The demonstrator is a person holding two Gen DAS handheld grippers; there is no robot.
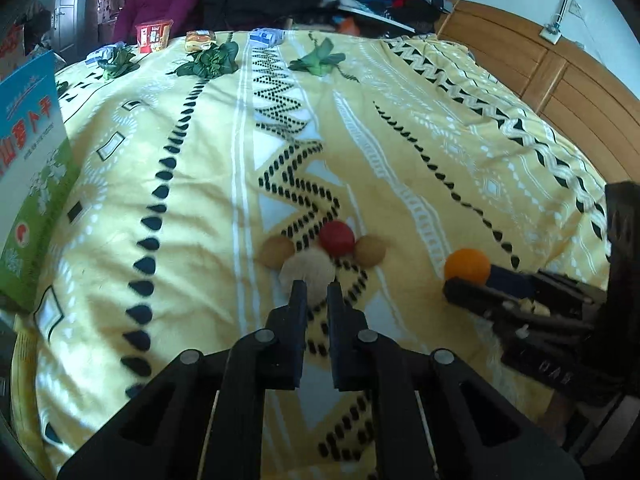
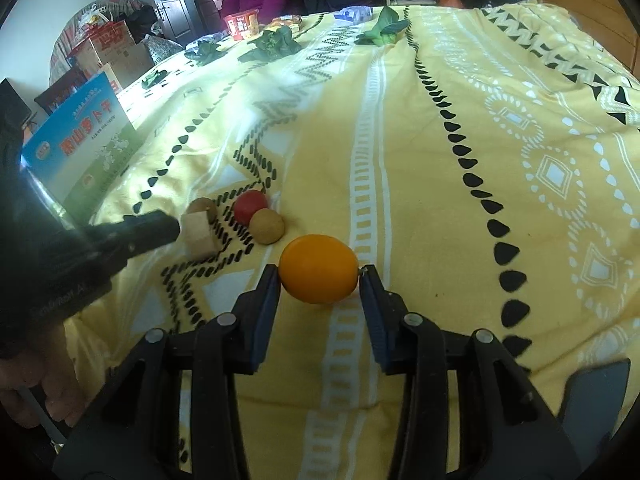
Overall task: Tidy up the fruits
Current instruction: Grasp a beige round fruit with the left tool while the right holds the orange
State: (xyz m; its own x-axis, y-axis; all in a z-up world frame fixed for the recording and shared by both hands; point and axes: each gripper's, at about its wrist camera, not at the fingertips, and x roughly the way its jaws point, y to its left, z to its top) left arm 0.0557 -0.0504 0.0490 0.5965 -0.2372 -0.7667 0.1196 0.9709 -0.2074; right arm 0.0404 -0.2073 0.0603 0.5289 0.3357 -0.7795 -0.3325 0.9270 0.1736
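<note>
In the right wrist view the orange sits at the lower middle of the frame, resting on the yellow patterned bedspread and lodged between the two fingers of the right tool. Both fingertips touch its sides, so the right tool is pinching the orange. Up and to the left of it lies a small cluster: a brown round fruit closest to the orange, a red fruit just behind that, a second brown fruit farther left, and a pale wooden block touching the tip of the left tool, which enters from the left edge.

In the left wrist view the left tool points up from the bottom centre with its fingers drawn close, a narrow gap between them. The pale block sits right at the fingertips; whether they grip it or only press against it cannot be told. The red fruit and the two brown fruits lie just beyond it, and the orange sits at right, held by the right tool.

The bedspread stretches open to the right of the orange and toward the top of both frames. A blue and green box stands at the left edge. Leafy greens and snack packets line the far edge of the bed, and a wooden headboard borders the upper right.
</note>
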